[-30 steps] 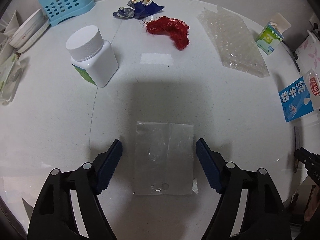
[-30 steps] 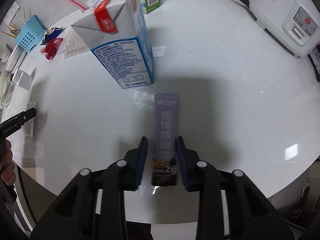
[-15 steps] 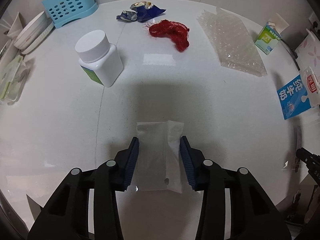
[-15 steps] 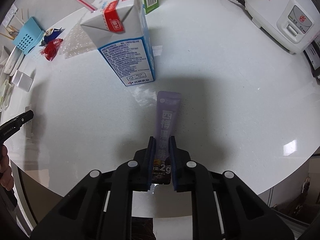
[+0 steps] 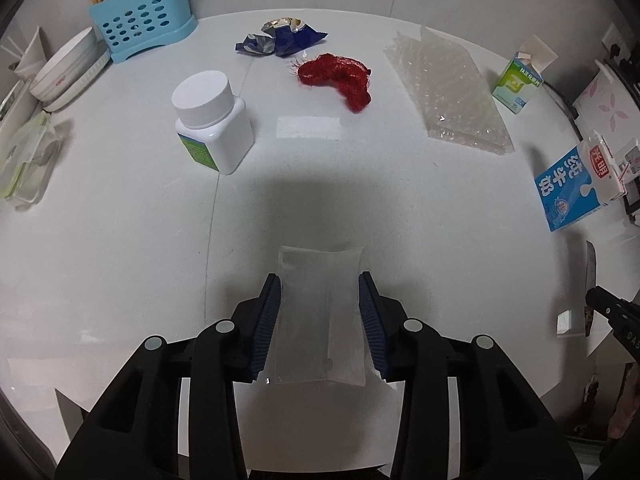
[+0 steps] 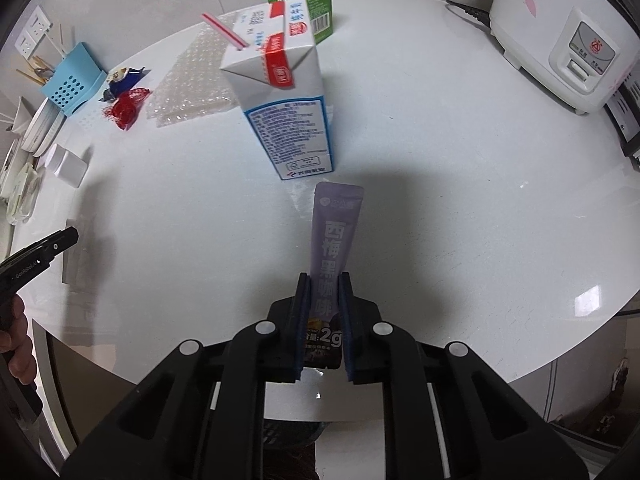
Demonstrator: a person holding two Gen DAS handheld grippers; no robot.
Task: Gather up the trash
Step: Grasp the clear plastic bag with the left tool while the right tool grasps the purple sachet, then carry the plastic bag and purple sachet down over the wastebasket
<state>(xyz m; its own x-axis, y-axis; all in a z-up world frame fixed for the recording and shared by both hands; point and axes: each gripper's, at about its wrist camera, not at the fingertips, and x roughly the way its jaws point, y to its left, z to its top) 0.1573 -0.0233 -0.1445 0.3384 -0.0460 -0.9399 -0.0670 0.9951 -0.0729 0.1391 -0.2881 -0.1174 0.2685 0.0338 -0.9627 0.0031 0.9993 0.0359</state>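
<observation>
The clear plastic bag is pinched by the left tongs, the coffee sachet clamped in the right tongs; the flimsy film could easily get dropped.

1. A blue utensil caddy holding chopsticks and a spoon stands at the table's far left edge.
2. Stacked white bowls sit just beside it, along the left edge.
3. A clear lidded container lies nearer on that edge.
4. A white rice cooker with pink flowers occupies the far right edge.
</observation>
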